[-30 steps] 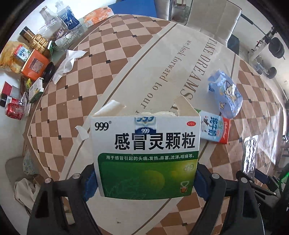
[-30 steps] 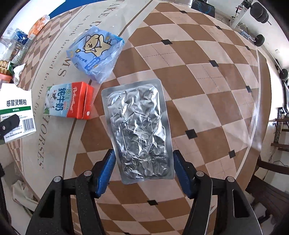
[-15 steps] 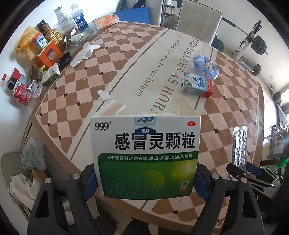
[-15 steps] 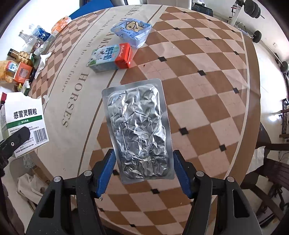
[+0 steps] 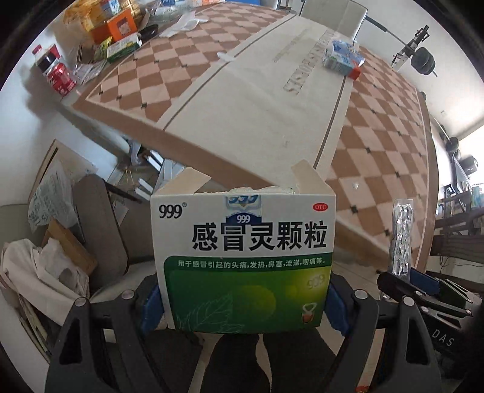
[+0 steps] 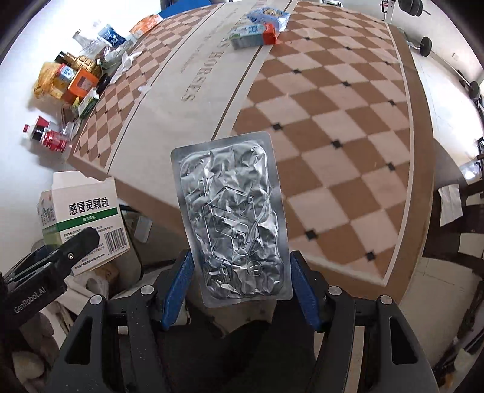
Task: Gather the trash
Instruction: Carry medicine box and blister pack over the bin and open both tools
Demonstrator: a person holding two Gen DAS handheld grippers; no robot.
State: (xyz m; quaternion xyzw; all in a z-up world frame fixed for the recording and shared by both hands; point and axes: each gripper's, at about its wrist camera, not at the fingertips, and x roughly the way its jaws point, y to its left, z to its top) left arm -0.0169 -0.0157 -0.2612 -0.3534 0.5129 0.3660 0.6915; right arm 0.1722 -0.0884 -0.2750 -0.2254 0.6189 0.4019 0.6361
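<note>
My left gripper (image 5: 242, 302) is shut on a white and green 999 medicine box (image 5: 242, 254) with torn-open top flaps, held in the air off the table's near edge. The box also shows in the right wrist view (image 6: 81, 223). My right gripper (image 6: 239, 287) is shut on a crumpled silver foil blister pack (image 6: 233, 217), held upright just off the table edge. The pack shows edge-on in the left wrist view (image 5: 400, 238). A milk carton (image 6: 252, 36) and a blue wrapper (image 6: 267, 15) lie on the far part of the checkered table (image 6: 332, 127).
Bottles, a red can (image 5: 62, 80), an orange box (image 5: 119, 28) and tissue clutter the table's far left. Below the table's left edge lie bags, cardboard and crumpled paper (image 5: 45, 272) on the floor. A chair (image 5: 332, 13) stands at the far side.
Both grippers have pulled back and down from over the table to beyond its near edge, still holding the box and the blister pack. The table's edge and the floor clutter have come into view.
</note>
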